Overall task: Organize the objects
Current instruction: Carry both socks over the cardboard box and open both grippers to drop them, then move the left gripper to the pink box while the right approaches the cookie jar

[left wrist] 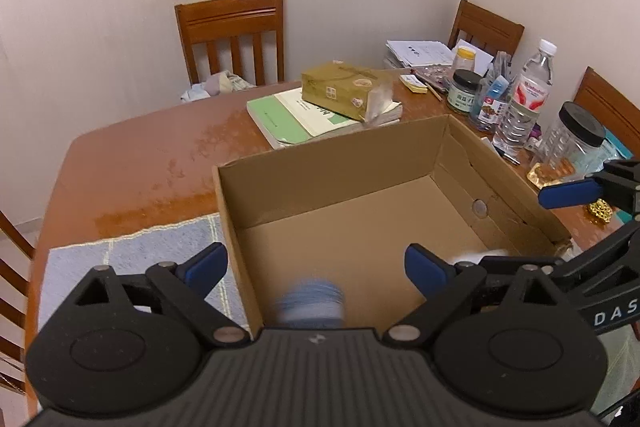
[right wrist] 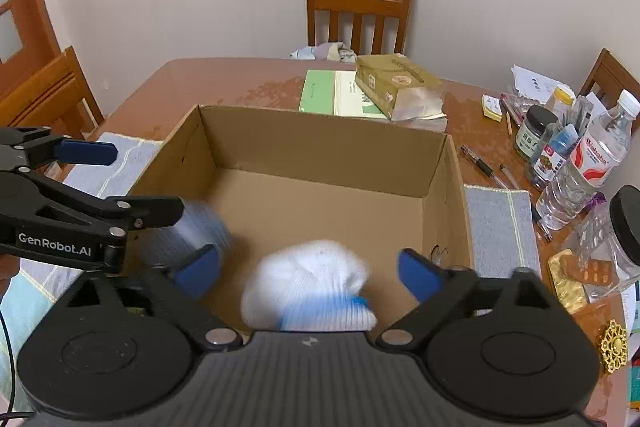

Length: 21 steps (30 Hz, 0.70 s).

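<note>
An open cardboard box (left wrist: 320,171) (right wrist: 320,135) stands on the wooden table. In the left wrist view my left gripper (left wrist: 316,267) is open above the box's near left corner, and a blurred blue sock roll (left wrist: 312,303) is below it, inside the box. In the right wrist view my right gripper (right wrist: 308,271) is open over the box, and a white sock roll with a blue cuff (right wrist: 308,287) is between and below its fingers, blurred. The blue roll (right wrist: 192,231) shows beside the left gripper (right wrist: 120,183) there.
A grey-blue cloth (left wrist: 132,263) lies under the box. Books and a gold carton (left wrist: 344,91) sit behind it. Jars, a water bottle (left wrist: 524,95), pens, pill packs and a gold ornament (right wrist: 614,347) crowd the right side. Wooden chairs surround the table.
</note>
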### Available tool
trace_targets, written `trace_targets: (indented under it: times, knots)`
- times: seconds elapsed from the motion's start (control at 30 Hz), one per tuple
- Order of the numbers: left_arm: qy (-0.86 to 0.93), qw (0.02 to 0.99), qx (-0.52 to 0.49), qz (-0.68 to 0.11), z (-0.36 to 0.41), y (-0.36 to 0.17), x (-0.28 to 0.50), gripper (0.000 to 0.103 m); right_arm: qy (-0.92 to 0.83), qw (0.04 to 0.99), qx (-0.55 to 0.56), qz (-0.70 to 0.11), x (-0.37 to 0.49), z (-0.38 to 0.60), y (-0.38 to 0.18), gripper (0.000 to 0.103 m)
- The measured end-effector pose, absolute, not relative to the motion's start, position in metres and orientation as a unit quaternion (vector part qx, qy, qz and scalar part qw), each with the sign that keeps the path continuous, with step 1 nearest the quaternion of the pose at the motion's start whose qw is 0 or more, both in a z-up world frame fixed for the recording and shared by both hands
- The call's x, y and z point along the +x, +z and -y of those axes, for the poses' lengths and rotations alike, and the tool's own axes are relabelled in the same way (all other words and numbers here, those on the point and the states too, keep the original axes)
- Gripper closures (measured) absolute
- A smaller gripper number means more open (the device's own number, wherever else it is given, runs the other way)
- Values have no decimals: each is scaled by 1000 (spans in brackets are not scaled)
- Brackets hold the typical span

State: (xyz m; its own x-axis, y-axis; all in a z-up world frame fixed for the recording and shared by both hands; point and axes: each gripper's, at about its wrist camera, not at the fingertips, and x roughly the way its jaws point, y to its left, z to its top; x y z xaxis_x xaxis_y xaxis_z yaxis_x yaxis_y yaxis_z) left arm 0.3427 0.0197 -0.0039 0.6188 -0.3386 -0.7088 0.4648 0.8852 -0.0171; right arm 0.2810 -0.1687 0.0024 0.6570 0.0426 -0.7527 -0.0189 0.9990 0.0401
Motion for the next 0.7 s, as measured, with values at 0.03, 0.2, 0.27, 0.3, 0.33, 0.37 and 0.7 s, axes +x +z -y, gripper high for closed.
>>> trace_targets:
  times: [0.03,0.2,0.27,0.3,0.33,0.37,0.7]
  knots:
    - [-222,895,83,-377,-21,-3,343,8,19,910,16,-413,280,170,2,2]
    - [-210,894,65,-391,-28,-3,335,7,26,909,5,-416,270,167,0,1]
    - [-207,893,66,-394,-31,-4,327,7,26,909,0,-417,262,164,-1,1]
    - [-206,893,68,-395,-32,-4,322,6,25,908,-1,-417,258,164,-2,1]
    - [-204,893,70,-395,-33,-5,318,6,22,908,0,-418,253,163,-3,1]
    - [-201,893,72,-395,-35,-5,314,6,19,908,2,-419,248,163,-5,1]
    - [-173,893,51,-412,-70,-26,265,4,-4,894,20,-447,202,140,-39,0]
